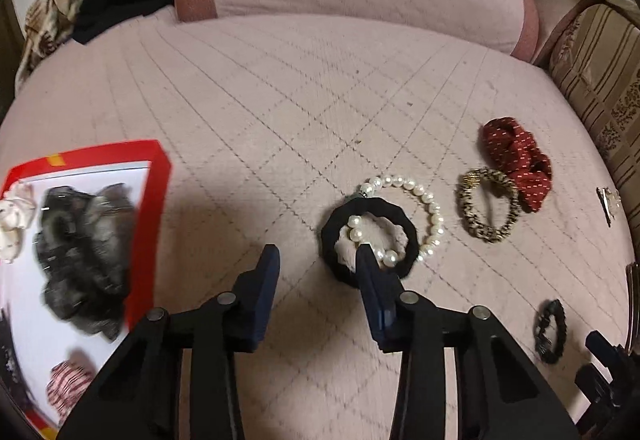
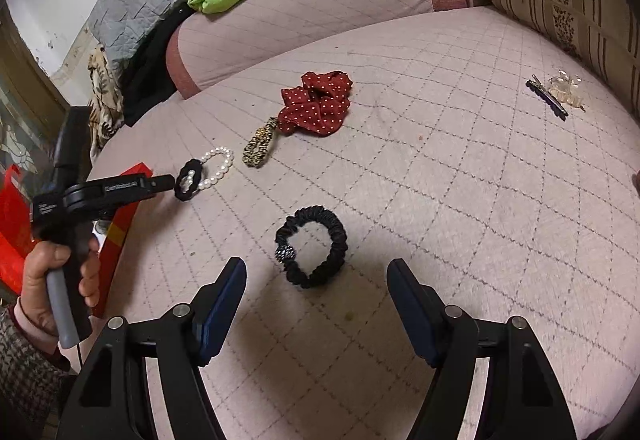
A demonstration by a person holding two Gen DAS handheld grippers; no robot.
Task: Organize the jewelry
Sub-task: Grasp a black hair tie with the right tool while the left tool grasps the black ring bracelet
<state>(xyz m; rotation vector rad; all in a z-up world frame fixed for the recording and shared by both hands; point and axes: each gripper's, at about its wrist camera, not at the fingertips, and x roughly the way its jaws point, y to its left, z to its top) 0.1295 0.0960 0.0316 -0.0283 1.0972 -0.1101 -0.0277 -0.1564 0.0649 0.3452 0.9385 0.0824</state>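
The left gripper (image 1: 318, 254) gapes wide, its right finger hiding part of the black hair tie (image 1: 370, 206) and pearl bracelet (image 1: 416, 196); the right gripper (image 2: 316, 266) stands open and empty before the black scrunchie (image 2: 336, 232).

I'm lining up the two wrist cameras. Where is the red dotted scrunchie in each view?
Left wrist view: red dotted scrunchie lies at right of centre, far right of the open left gripper.
Right wrist view: it lies upper centre, well beyond the fingers.
Shared landmark: the leopard-print hair tie touching it.
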